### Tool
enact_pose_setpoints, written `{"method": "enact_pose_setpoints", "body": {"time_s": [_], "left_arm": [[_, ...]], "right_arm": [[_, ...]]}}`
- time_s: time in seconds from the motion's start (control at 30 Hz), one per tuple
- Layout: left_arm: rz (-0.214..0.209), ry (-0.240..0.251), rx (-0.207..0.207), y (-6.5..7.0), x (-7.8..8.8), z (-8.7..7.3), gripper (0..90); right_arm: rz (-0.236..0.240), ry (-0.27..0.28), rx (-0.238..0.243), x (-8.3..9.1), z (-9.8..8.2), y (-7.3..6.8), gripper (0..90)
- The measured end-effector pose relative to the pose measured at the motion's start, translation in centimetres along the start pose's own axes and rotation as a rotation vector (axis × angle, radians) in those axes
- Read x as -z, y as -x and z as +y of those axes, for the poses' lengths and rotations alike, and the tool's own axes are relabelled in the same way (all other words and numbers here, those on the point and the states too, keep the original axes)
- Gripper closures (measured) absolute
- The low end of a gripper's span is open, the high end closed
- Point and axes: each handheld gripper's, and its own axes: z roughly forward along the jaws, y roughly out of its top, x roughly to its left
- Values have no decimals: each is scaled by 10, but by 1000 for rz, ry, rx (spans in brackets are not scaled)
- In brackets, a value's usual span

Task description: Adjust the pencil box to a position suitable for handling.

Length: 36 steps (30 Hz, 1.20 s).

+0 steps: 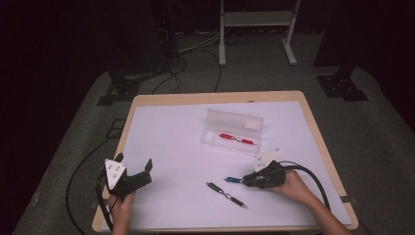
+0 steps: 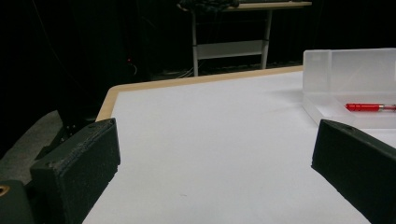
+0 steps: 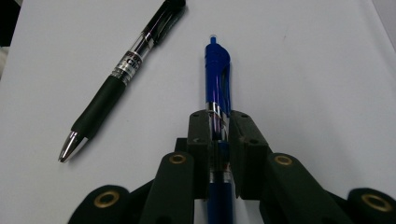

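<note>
A blue pen lies on the white mat, its middle pinched between the pads of my right gripper, which is shut on it. From above, that right gripper rests low at the front right with the blue pen poking out to its left. A black pen lies loose just beside it; the black pen is left of the jaws. A red pen sits inside the clear case. My left gripper stands open at the front left, its jaws wide with nothing between them.
The white mat covers a wooden table whose edge shows at the back. The clear case with the red pen lies ahead right of the left jaws. Cables and a stand's legs are on the floor beyond.
</note>
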Motion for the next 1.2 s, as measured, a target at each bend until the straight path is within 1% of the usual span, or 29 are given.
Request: {"method": "enact_pose_setpoints", "body": {"time_s": [0.03, 0.07, 0.13, 0.23, 0.3, 0.33, 0.37, 0.4, 0.43, 0.47, 0.5, 0.53, 0.57, 0.6, 0.63, 0.67, 0.7, 0.73, 0.8, 0.83, 0.87, 0.9, 0.93, 1.0, 1.03, 1.07, 1.17, 1.2], "left_arm": [[0, 0, 0, 0, 0, 0, 4], [-1, 1, 0, 0, 0, 0, 4], [1, 1, -1, -1, 0, 0, 4], [0, 0, 1, -1, 0, 0, 4], [-1, -1, 1, -1, 0, 0, 4], [1, 1, -2, 0, 0, 0, 4], [1, 1, -2, 0, 0, 0, 3], [0, 0, -1, 0, 0, 0, 4], [0, 0, -1, 0, 0, 0, 4], [0, -1, 0, 0, -1, 0, 4], [0, -1, 0, 0, -1, 0, 4], [0, 0, -1, 0, 0, 0, 4], [0, 0, -1, 0, 0, 0, 4], [1, -1, -1, 0, -1, 0, 4], [1, -1, -1, 0, -1, 0, 3], [-1, 0, -2, 0, -1, 0, 4], [-1, 0, -2, 0, -1, 0, 3], [-2, 2, -4, 0, -1, 0, 4], [0, 4, -1, 0, -1, 0, 4], [0, 4, -1, 0, -1, 0, 4], [-1, 1, -3, 0, -1, -1, 3], [0, 1, -3, 0, -1, 0, 4], [0, 1, -3, 0, -1, 0, 4], [-1, 2, -3, 0, -1, -1, 4], [-1, 2, -3, 0, -1, -1, 4], [-2, -1, -2, 0, -2, -1, 4], [-4, 0, -4, 0, -2, -1, 4], [-4, 0, -8, 1, -2, -1, 4]], "right_arm": [[0, 0, 0, 0, 0, 0, 784], [13, -10, -7, 0, 2, 1, 786], [21, -10, -8, 2, 4, 1, 787], [15, 4, 2, 7, 8, 3, 787], [4, 21, -10, 15, 14, 7, 787], [-10, 41, -10, 23, 19, 11, 788], [-10, 41, -10, 23, 19, 11, 788], [-23, 48, -5, 32, 25, 17, 788], [-23, 48, -5, 32, 25, 17, 788], [-32, 64, -12, 39, 31, 22, 788], [-32, 64, -12, 39, 31, 22, 788], [-32, 76, -17, 46, 37, 29, 788], [-32, 76, -17, 46, 37, 29, 788], [-34, 80, -22, 51, 44, 35, 788], [-34, 80, -22, 51, 44, 35, 788], [-40, 88, -19, 56, 50, 42, 788], [-40, 88, -19, 56, 50, 42, 788], [-52, 93, -15, 61, 56, 48, 788], [-56, 97, -16, 65, 62, 55, 788], [-56, 97, -16, 65, 62, 55, 788], [-61, 96, -20, 68, 67, 62, 788], [-69, 95, -20, 69, 69, 64, 788], [-69, 95, -20, 69, 69, 64, 788], [-76, 99, -26, 71, 76, 73, 788], [-76, 99, -26, 71, 76, 73, 788], [-80, 111, -20, 72, 80, 77, 788], [-79, 106, -22, 70, 83, 81, 788], [-76, 95, -29, 66, 82, 85, 788]]}}
